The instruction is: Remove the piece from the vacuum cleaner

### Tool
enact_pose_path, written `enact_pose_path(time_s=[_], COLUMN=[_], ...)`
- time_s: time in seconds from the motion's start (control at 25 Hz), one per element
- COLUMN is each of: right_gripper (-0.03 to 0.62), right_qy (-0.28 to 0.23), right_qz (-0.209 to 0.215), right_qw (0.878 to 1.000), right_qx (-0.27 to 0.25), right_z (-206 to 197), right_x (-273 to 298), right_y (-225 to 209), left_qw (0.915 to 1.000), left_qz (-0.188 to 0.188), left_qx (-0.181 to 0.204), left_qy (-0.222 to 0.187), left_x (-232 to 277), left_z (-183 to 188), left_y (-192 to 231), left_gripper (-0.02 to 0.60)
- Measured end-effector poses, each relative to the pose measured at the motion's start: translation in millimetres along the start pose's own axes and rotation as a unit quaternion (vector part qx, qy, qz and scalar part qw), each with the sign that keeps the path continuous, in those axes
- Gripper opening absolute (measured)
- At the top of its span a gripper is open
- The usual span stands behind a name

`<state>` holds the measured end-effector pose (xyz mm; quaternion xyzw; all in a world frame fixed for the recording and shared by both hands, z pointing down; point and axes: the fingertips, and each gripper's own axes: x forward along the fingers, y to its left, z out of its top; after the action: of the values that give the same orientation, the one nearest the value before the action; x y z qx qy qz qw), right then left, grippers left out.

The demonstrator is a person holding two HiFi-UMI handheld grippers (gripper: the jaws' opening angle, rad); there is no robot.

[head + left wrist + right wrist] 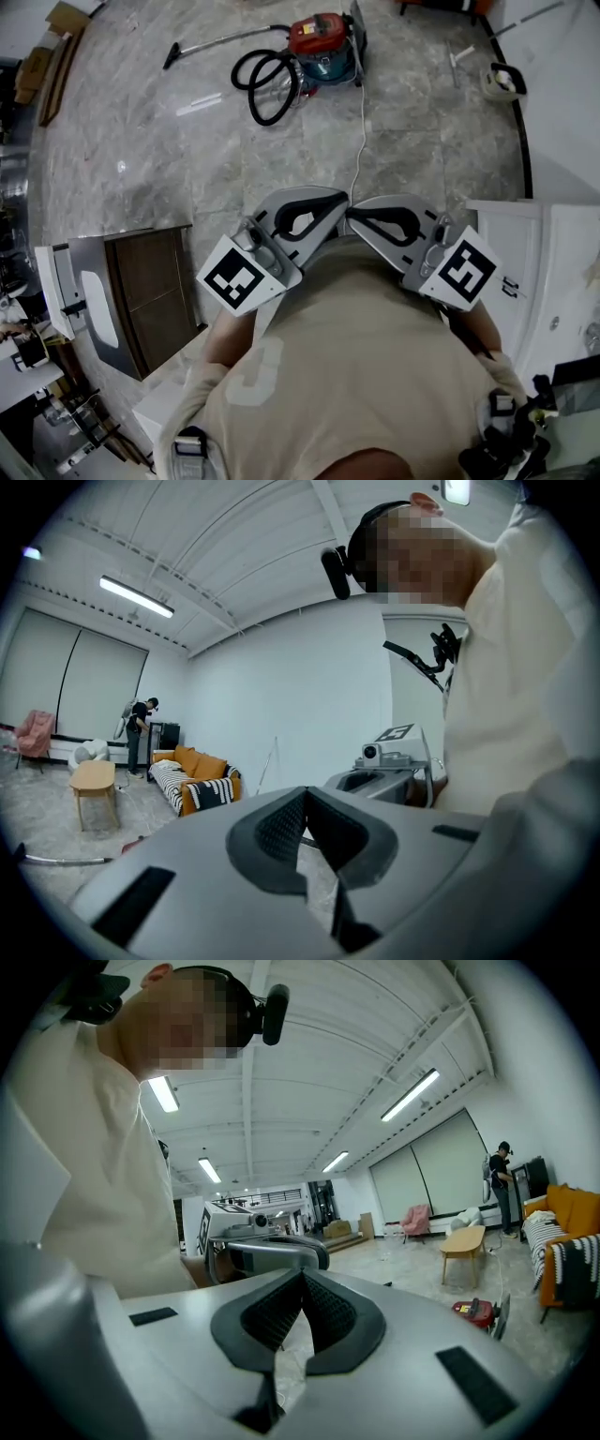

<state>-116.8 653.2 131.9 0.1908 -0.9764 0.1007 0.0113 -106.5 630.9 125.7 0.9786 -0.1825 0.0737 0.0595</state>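
The left gripper (pixel 330 204) and the right gripper (pixel 364 217) are held against the wearer's beige shirt (pixel 366 366), well apart from the vacuum cleaner (pixel 323 42) and on its near side. Their noses point inward and nearly touch. In the left gripper view the left gripper (pixel 305 801) has its ribbed black pads met at the tip, with nothing between them. The right gripper (pixel 302 1281) looks the same in its own view, pads pressed together and empty. Each carries its marker cube, the left one (pixel 242 277) and the right one (pixel 466 272).

A thin white cord (pixel 361 141) runs over the grey marble floor (pixel 422 141) from the vacuum cleaner down to where the two noses meet. A dark wooden cabinet (pixel 150 291) stands on the near side of the vacuum cleaner, off to its left.

The vacuum cleaner is a red canister on the floor, untouched by either gripper. Its black hose (pixel 267 84) lies coiled just to its left, touching the body. The wand (pixel 225 39) stretches further left from there and ends in a dark nozzle. I cannot tell which part is the piece to come off, but all of them lie there by the canister.

The right gripper view shows the vacuum cleaner (pixel 475 1310) low on the floor. A light wooden table (pixel 464 1241) stands beyond it, and a pink chair (pixel 414 1218) further back. An orange sofa (pixel 567 1213) sits to the right of the table, and a person (pixel 502 1180) stands beside it.
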Motion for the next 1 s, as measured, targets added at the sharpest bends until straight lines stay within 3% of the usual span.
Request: enact_pose_path(time_s=[0.24,0.6,0.76,0.88,1.0], right_gripper=[0.003,0.003,0.003,0.003,0.003], right_qy=[0.036,0.084,0.112,0.095,0.104], right_qz=[-0.006,-0.047,-0.055,-0.064,-0.065], right_qw=[0.999,0.995,0.992,0.993,0.992], right_qx=[-0.004,-0.013,-0.027,-0.021,-0.035], right_z=[5.2,15.9,10.3,17.5,19.5], right_x=[64.3,145.2,166.2,172.7,181.9], right_y=[-20.6,-54.5,-63.0,-65.2,-70.6], left_qw=[0.9994,0.9995,0.9989,0.998,0.9989], left_qz=[-0.002,-0.019,-0.034,-0.03,-0.021], left_qx=[-0.025,0.022,0.012,0.049,0.018], left_qy=[-0.022,-0.014,-0.032,-0.024,-0.039], left_x=[-31.7,-66.2,-75.3,-78.8,-87.7], left_z=[-1.7,1.5,6.2,6.5,8.0], left_y=[59.7,137.2,154.7,161.7,176.6], left_gripper=[0.003,0.003,0.003,0.003,0.004])
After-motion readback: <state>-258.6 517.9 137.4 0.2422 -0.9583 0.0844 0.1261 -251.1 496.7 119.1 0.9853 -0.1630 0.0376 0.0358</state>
